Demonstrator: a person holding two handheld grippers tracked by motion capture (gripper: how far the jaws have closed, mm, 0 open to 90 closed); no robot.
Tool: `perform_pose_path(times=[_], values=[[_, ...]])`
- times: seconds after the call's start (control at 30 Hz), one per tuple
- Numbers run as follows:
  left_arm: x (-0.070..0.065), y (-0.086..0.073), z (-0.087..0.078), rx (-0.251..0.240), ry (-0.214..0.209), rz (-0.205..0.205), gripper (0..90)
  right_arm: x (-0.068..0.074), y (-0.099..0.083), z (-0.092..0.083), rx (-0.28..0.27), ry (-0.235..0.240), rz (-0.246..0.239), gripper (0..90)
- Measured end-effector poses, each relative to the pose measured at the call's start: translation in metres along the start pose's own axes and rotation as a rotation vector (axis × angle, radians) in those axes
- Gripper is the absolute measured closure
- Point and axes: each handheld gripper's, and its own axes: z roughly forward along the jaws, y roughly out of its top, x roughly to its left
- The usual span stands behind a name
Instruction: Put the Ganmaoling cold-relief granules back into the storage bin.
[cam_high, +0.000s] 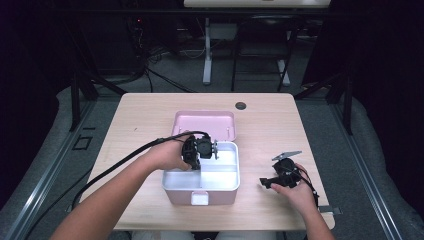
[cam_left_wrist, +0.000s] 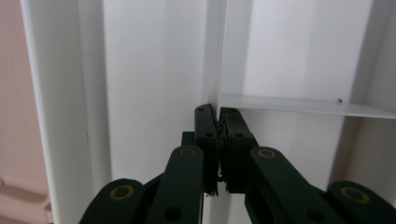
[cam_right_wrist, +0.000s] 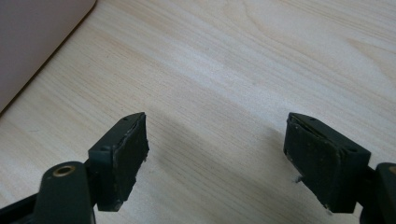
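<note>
Divider (cam_left_wrist: 217, 60) is running straight ahead from our left gripper (cam_left_wrist: 218, 122), clamped on its edge; our right gripper (cam_right_wrist: 215, 140) is resting apart on the worktop (cam_right_wrist: 261, 56).

I'm seeing a pink box (cam_high: 200, 196) with white dividers (cam_left_wrist: 299, 105) below my black left gripper (cam_left_wrist: 218, 119), pale wood-grain worktop (cam_high: 270, 125) showing.

- A light wooden table (cam_high: 270, 120) with a dark round grommet (cam_high: 241, 105) near its far edge
- Grey floor (cam_high: 370, 165) all around, cables (cam_high: 160, 75) trailing across it
- A white desk leg (cam_high: 207, 50) behind; dark surroundings
</note>
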Motion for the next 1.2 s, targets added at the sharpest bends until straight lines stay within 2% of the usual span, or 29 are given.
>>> perform_pose_path(times=[0.1,0.13,0.17,0.27,0.37,0.57,0.8,0.93,1.07,1.2], values=[[-0.001,-0.001,0.000,0.015,0.007,-0.006,84.4,0.000,0.000,0.000,0.000,-0.001,0.002,21.5],[-0.001,-0.002,0.001,0.007,0.005,-0.030,82.9,0.000,0.000,0.000,-0.001,0.000,0.005,21.5],[-0.001,-0.003,0.000,0.019,0.004,-0.034,81.4,0.000,0.000,-0.001,-0.001,-0.001,0.007,21.5],[-0.001,-0.008,-0.001,-0.005,-0.004,-0.071,79.2,0.000,0.000,-0.001,-0.003,-0.001,0.007,21.4],[0.002,-0.018,-0.004,-0.006,0.002,-0.105,77.7,0.000,0.000,0.000,-0.004,-0.001,0.006,21.5],[0.004,-0.039,-0.009,-0.063,0.010,-0.179,72.7,-0.001,0.001,-0.002,-0.010,-0.002,0.009,21.4],[0.004,-0.058,-0.004,-0.090,0.003,-0.261,68.5,0.001,0.004,-0.005,-0.028,-0.001,0.016,22.6],[0.004,-0.068,-0.004,-0.150,0.004,-0.311,67.7,0.002,0.008,-0.008,-0.046,-0.004,0.035,22.6],[0.003,-0.074,-0.001,-0.196,0.002,-0.339,65.7,0.001,0.013,-0.011,-0.065,0.008,0.053,22.5],[0.004,-0.078,0.000,-0.226,-0.014,-0.356,65.9,0.000,0.021,-0.016,-0.085,-0.001,0.066,22.0]])
